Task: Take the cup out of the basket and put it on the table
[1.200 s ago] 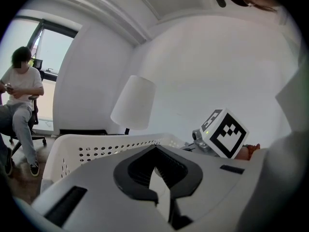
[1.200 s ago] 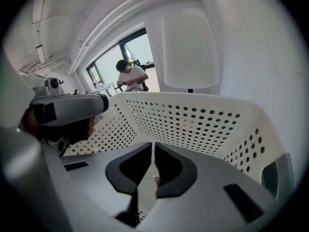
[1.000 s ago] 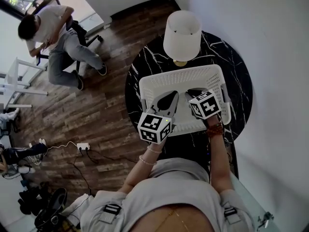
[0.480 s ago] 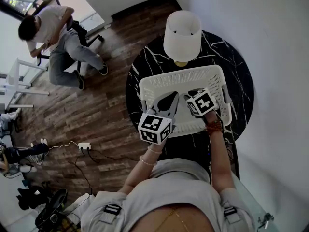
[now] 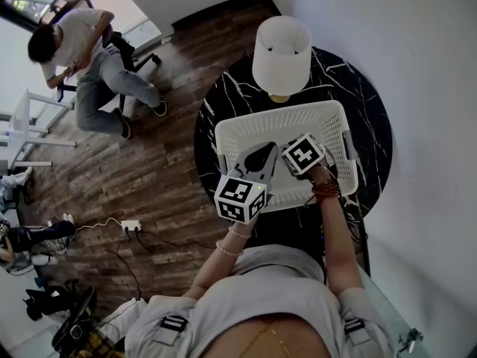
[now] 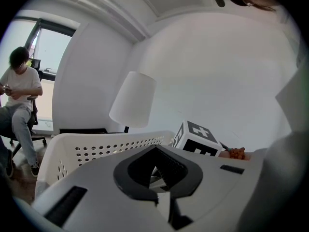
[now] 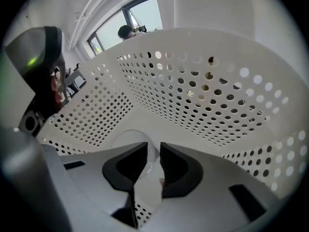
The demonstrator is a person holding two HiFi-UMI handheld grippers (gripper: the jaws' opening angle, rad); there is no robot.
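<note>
A clear cup (image 7: 126, 141) lies on the floor of the white perforated basket (image 5: 283, 118), which stands on the round black marble table (image 5: 361, 95). My right gripper (image 7: 153, 152) reaches down into the basket, its jaws shut on the cup's thin wall. In the head view the right gripper (image 5: 292, 155) sits under its marker cube near the basket's middle, and the cup is hidden. My left gripper (image 5: 265, 151) hovers over the basket's near left part, shut with nothing in it. In the left gripper view its jaws (image 6: 155, 151) point over the basket rim (image 6: 96, 146).
A lamp with a white shade (image 5: 281, 51) stands on the table just behind the basket. A white wall runs along the right. A person (image 5: 82, 58) sits at the far left on the wood floor. A power strip with a cable (image 5: 128, 225) lies on the floor.
My right gripper has moved left and deeper into the basket, toward its middle. The left gripper has barely moved.
</note>
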